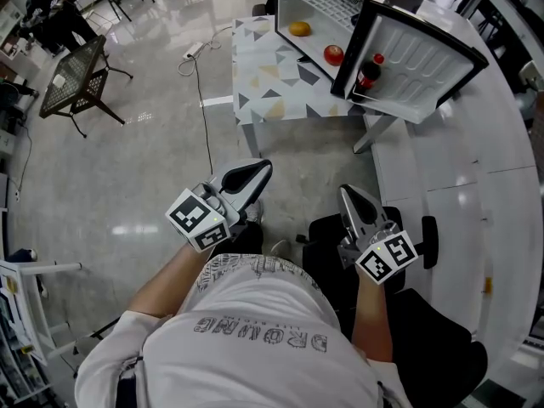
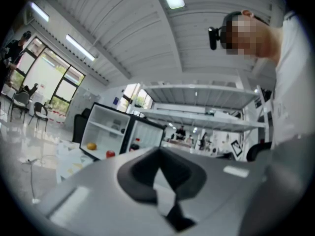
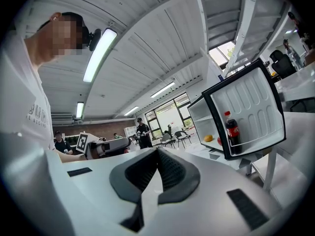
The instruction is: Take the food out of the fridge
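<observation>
A small fridge point(image 1: 323, 7) stands open on a table with a patterned cloth point(image 1: 272, 79). On its floor lie an orange fruit point(image 1: 299, 29) and a red fruit point(image 1: 333, 54). A cola bottle point(image 1: 367, 73) stands in the shelf of the open door point(image 1: 425, 58). My left gripper point(image 1: 257, 175) and right gripper point(image 1: 348, 195) are held level near my body, well short of the table, both shut and holding nothing. The left gripper view shows the shut left gripper point(image 2: 158, 165), the orange fruit point(image 2: 91, 146) and the red fruit point(image 2: 110, 154). The right gripper view shows the shut right gripper point(image 3: 158, 167) and the cola bottle point(image 3: 231, 130).
A white counter point(image 1: 476, 160) runs along the right side beside the fridge door. A black mesh chair point(image 1: 81, 75) stands at the far left, and a cable with a power strip point(image 1: 197, 51) lies on the floor. A black seat point(image 1: 416, 321) is below me.
</observation>
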Tool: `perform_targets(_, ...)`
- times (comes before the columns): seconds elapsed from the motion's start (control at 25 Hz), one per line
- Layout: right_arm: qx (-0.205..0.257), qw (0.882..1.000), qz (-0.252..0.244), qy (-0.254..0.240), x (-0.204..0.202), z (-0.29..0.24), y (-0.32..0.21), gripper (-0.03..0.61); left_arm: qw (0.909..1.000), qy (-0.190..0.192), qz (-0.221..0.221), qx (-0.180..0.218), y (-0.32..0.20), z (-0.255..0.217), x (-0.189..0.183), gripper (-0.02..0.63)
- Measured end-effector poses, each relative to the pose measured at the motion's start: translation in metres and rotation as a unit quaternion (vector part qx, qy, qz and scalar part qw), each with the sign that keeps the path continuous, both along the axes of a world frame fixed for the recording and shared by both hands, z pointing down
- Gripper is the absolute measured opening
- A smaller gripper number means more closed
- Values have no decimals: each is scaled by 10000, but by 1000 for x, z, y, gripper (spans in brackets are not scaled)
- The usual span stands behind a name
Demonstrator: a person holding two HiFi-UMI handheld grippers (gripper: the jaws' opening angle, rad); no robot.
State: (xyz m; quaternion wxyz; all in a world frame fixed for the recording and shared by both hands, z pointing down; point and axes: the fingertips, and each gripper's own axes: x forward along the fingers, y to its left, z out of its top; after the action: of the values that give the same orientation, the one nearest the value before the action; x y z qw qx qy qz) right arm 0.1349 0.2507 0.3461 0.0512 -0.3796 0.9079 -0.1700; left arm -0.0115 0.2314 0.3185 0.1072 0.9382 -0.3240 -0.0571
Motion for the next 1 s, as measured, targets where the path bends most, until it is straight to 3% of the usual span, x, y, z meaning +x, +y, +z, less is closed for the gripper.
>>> perform_targets(0.44,-109,9999,16,29,-18,9,-44,-5,9999,52,67,-80,-47,9,-13,8)
perform_targets(1.0,-338,9993,151,53,-69,25,-177,-5,9986,73,390,-340,-188,37,-48,8)
